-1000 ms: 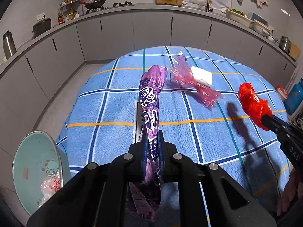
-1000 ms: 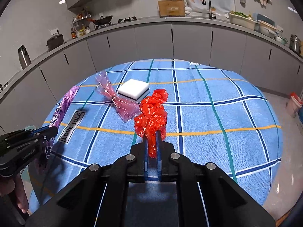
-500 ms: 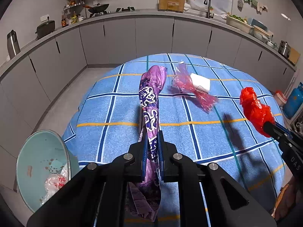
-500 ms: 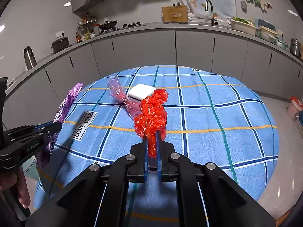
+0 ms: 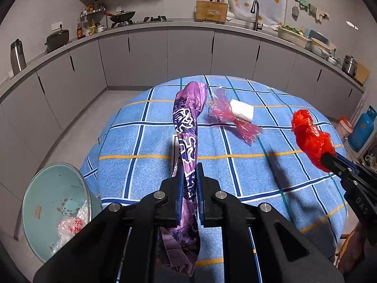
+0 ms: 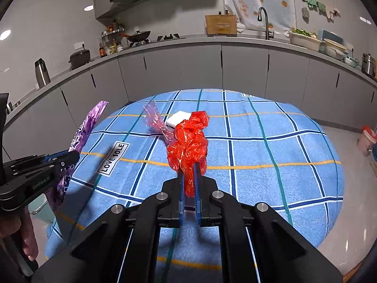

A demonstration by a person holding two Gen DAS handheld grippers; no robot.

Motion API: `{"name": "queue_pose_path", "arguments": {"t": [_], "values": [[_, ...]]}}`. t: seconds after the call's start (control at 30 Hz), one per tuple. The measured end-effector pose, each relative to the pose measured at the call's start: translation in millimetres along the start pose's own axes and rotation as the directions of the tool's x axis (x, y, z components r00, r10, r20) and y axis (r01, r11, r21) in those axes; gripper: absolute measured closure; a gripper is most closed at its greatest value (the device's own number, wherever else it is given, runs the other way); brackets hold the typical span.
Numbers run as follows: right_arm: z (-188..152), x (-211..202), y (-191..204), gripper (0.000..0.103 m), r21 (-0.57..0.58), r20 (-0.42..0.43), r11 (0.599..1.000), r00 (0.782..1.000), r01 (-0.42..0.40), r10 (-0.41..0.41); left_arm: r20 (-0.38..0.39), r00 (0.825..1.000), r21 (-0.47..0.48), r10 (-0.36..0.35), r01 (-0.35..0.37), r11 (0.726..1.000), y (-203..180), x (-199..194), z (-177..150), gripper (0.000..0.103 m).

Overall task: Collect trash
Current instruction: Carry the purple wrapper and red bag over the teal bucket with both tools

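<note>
My left gripper (image 5: 189, 168) is shut on a long purple snack wrapper (image 5: 187, 122), held above the blue checked tablecloth (image 5: 141, 146); the wrapper's tail hangs below the fingers. My right gripper (image 6: 189, 167) is shut on a crumpled red plastic bag (image 6: 188, 141), also lifted over the table. Each gripper shows in the other's view: the left gripper (image 6: 70, 156) with the purple wrapper (image 6: 87, 127) at the left, the right gripper (image 5: 326, 158) with the red bag (image 5: 311, 139) at the right. A pink cellophane wrapper (image 5: 235, 120) lies on the cloth against a white block (image 5: 242, 110).
A pale green bin (image 5: 56, 210) with plastic scraps inside stands on the floor at the table's left front. Grey kitchen cabinets (image 5: 188, 52) curve behind the table. A blue gas cylinder (image 5: 362, 129) and a small red-lidded bin (image 6: 366, 139) stand on the floor at the right.
Both grippers have pulled back and risen a little with their trash, so the table looks smaller and farther. The pink wrapper and white block have not moved.
</note>
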State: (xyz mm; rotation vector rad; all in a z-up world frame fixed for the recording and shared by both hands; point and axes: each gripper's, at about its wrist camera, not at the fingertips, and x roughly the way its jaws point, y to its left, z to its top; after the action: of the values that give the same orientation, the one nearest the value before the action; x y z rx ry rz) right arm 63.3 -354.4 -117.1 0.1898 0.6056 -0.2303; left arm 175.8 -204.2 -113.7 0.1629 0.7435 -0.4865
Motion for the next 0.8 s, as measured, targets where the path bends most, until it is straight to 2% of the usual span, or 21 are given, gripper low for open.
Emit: {"name": "queue_pose_path", "arguments": {"t": [0.8], "values": [[5, 2, 48, 0.095, -0.077, 0.011, 0.992, 0.995, -0.101, 0.102, 0.027, 0.999, -0.034, 0.043, -0.042, 0.999, 29, -24, -3, 0.092]]}}
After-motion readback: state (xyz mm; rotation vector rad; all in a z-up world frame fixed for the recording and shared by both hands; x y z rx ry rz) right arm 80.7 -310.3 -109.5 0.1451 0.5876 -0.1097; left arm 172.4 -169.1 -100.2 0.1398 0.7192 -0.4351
